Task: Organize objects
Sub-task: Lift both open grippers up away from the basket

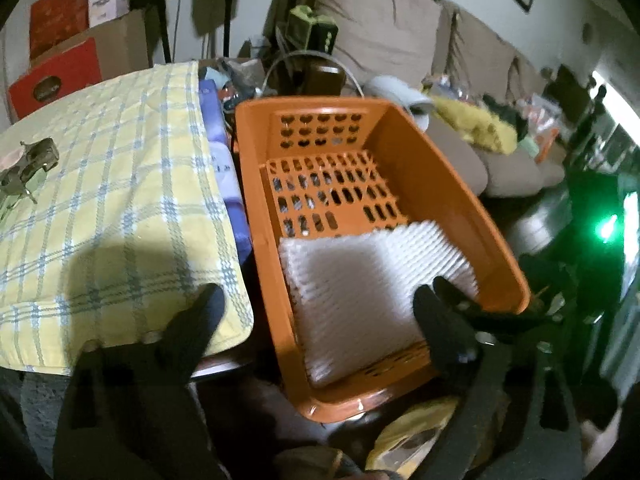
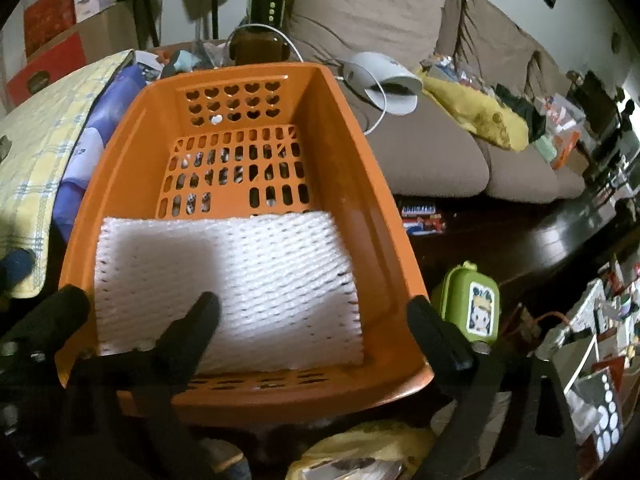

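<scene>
An orange plastic basket [image 1: 256,168] [image 2: 360,160] with heart-shaped holes stands in front of both grippers. A white foam net sheet [image 1: 352,292] [image 2: 260,272] lies flat in its near half. My left gripper [image 1: 320,308] is open; one of its fingertips [image 1: 208,304] hangs over the yellow checked cloth and the other over the sheet's near right corner. My right gripper [image 2: 312,314] is open too, with one fingertip [image 2: 204,312] above the sheet and the other outside the basket's right rim. Neither gripper's pads press on anything.
A yellow checked cloth [image 1: 112,200] covers the surface left of the basket, with purple packs [image 1: 228,184] between them. A green case [image 2: 474,308] stands right of the basket. Behind is a beige sofa [image 2: 420,152] with clutter. A yellow bag [image 2: 360,452] lies below the basket.
</scene>
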Demonstrator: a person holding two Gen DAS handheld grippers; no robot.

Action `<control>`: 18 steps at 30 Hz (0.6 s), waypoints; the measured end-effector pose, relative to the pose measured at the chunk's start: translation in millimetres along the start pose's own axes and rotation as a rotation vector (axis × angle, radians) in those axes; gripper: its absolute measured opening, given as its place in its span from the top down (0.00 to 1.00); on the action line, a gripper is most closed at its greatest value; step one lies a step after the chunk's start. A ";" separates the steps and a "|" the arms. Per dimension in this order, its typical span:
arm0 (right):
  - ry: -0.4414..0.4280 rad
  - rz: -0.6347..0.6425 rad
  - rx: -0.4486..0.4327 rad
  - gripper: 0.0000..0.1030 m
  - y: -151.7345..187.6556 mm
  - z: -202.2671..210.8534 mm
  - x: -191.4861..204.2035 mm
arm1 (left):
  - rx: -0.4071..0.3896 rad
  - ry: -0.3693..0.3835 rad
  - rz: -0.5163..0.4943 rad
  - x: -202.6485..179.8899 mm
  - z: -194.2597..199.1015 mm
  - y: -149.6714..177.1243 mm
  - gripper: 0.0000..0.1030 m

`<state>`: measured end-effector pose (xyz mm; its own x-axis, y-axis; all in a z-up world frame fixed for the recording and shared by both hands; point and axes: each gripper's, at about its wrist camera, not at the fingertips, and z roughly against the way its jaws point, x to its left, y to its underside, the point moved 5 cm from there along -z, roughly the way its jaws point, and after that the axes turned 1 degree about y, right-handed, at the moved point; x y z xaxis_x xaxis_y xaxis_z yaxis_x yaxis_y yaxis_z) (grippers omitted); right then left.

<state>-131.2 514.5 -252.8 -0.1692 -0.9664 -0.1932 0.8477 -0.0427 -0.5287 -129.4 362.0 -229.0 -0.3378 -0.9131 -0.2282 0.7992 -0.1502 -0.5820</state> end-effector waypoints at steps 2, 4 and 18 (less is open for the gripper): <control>0.008 0.017 -0.026 0.01 -2.0 3.7 2.7 | -0.009 -0.006 0.016 3.4 3.2 -3.0 0.02; -0.011 0.013 -0.039 0.01 -3.2 5.7 4.9 | -0.003 -0.011 0.029 6.4 3.6 -4.7 0.02; -0.061 -0.077 -0.088 0.01 -11.0 16.8 -3.8 | -0.116 -0.008 0.007 6.4 26.8 -16.5 0.02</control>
<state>-131.4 514.3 -232.4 -0.1994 -0.9748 -0.1002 0.7854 -0.0978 -0.6112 -131.4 348.4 -200.0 -0.3280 -0.9170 -0.2270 0.7384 -0.0989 -0.6671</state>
